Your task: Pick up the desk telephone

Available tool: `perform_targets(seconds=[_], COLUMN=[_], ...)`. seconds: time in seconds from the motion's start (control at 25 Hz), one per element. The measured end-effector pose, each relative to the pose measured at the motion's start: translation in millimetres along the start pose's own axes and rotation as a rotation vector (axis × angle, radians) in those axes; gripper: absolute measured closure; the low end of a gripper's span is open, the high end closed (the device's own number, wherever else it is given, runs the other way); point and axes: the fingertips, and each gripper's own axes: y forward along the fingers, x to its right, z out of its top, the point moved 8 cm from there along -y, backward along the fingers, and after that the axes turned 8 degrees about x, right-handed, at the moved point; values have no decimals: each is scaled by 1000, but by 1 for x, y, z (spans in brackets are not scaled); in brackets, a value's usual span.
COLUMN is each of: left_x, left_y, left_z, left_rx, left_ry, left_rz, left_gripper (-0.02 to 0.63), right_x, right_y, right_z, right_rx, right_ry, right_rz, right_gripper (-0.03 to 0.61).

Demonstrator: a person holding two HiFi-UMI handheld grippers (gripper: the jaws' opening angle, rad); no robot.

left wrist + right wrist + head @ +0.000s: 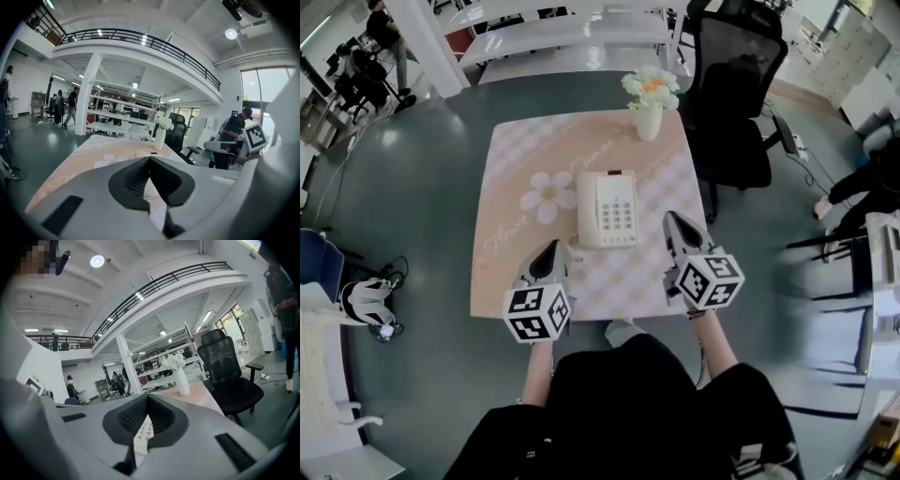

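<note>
A cream desk telephone [607,209] lies flat in the middle of a small table with a pink checked cloth [516,150]; its handset rests along the phone's left side and its keypad faces up. My left gripper [556,247] is shut and hovers over the cloth just left of the phone's near corner. My right gripper [673,223] is shut too and sits just right of the phone. In the right gripper view the keypad [145,433] shows through the notch between the closed jaws. Nothing is held.
A white vase of flowers [650,101] stands at the table's far right corner. A black office chair [732,103] is beside the table on the right. White shelving [572,33] runs behind. People stand at the far left [380,47] and right [862,183].
</note>
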Motion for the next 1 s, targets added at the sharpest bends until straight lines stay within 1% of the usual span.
perform_targets(seconds=[0.16,0.36,0.52,0.64,0.8,1.0], left_x=[-1,-4,-8,-12,-20,-30], left_y=[19,43,62,75,95,114], left_z=[-1,-6,-8,-11,-17,-27], left_rx=[-23,-59,-112,-164,-223,-299], left_ry=[-9,-16,-28,-35,-37,-86], left_rz=[20,20,5,-1,-24,-53], left_gripper=[615,615,614,615,614,614], right_x=[12,22,23,25,32,41], right_y=[24,49,64,72,90,101], right_z=[0,-7,-16,-26,-37,-55], right_rx=[-30,-72,-117,-150,-174,-238], right_ry=[7,1,4,46,94,113], right_rz=[46,87,120,144,148,106], right_gripper=[586,586,586,586,586,586])
